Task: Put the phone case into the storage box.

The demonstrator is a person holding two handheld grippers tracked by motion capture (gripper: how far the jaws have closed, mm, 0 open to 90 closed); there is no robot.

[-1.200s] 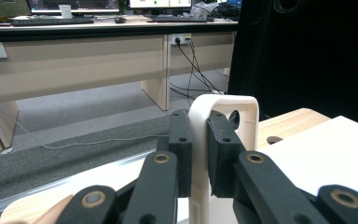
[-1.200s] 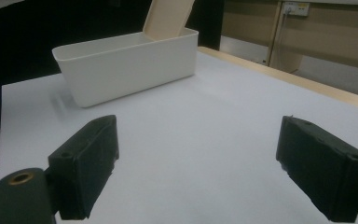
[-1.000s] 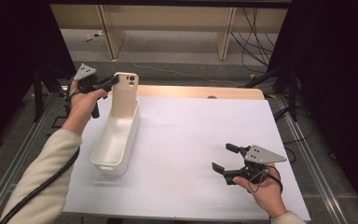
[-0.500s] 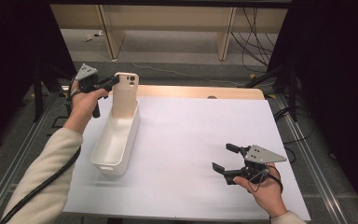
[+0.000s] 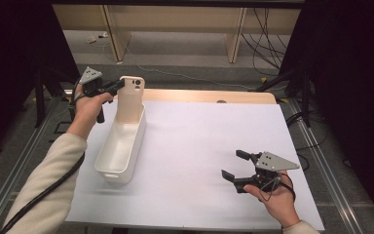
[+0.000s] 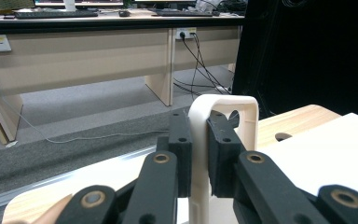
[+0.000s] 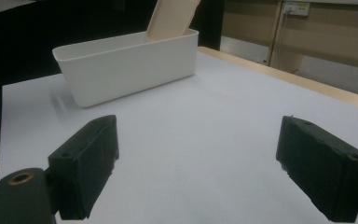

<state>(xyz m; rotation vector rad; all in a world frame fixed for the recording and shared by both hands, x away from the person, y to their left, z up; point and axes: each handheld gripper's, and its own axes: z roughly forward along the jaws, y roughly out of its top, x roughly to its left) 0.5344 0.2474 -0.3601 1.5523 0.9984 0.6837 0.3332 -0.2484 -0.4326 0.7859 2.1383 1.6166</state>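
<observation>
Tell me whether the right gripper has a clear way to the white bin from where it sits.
Probably yes. The right gripper rests open on the bare white sheet, and nothing lies between it and the white bin. The left gripper holds the phone case at the bin's far end.

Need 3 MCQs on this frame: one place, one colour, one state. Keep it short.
1. Where does the phone case stand?
A. in the far end of the bin
B. flat on the white mat
C. beside the right hand-held gripper

2. What colour is the bin?
A. black
B. white
C. blue

3. How is the right hand-held gripper?
A. shut on the bin
B. shut on nothing
C. open, holding nothing

Key:
1 A, the case rises upright from the bin's far end, clamped by the left hand-held gripper.
2 B, its walls are white.
3 C, its jaws stand wide apart over bare mat.
</observation>
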